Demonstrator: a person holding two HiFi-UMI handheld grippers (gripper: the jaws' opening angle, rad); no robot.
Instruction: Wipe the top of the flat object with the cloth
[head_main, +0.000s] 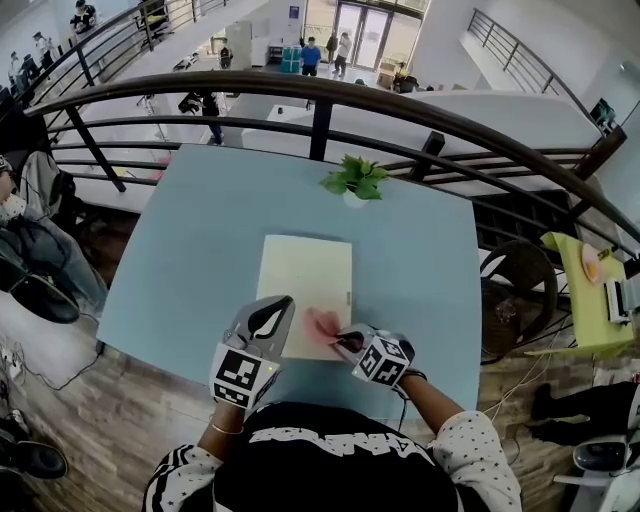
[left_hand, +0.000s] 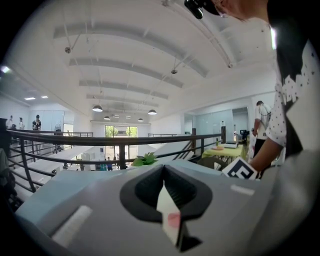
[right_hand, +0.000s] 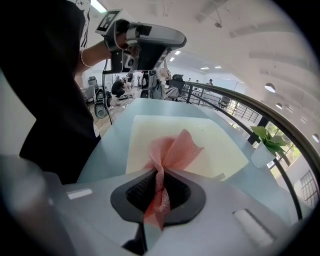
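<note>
A cream flat board (head_main: 305, 282) lies in the middle of the pale blue table (head_main: 190, 250). A pink cloth (head_main: 324, 322) rests on the board's near right part, and my right gripper (head_main: 347, 341) is shut on its bunched end. In the right gripper view the cloth (right_hand: 175, 147) fans out from the right gripper (right_hand: 160, 172) onto the board (right_hand: 212, 145). My left gripper (head_main: 284, 302) is shut with nothing in it, held above the board's near left corner. The right gripper view shows the left gripper (right_hand: 145, 40) raised well off the table.
A small potted plant (head_main: 355, 182) stands at the table's far edge, beyond the board. A dark curved railing (head_main: 320, 110) runs just behind the table. A wicker chair (head_main: 515, 290) and a yellow-green table (head_main: 585, 300) are at the right. A seated person (head_main: 30, 250) is at the left.
</note>
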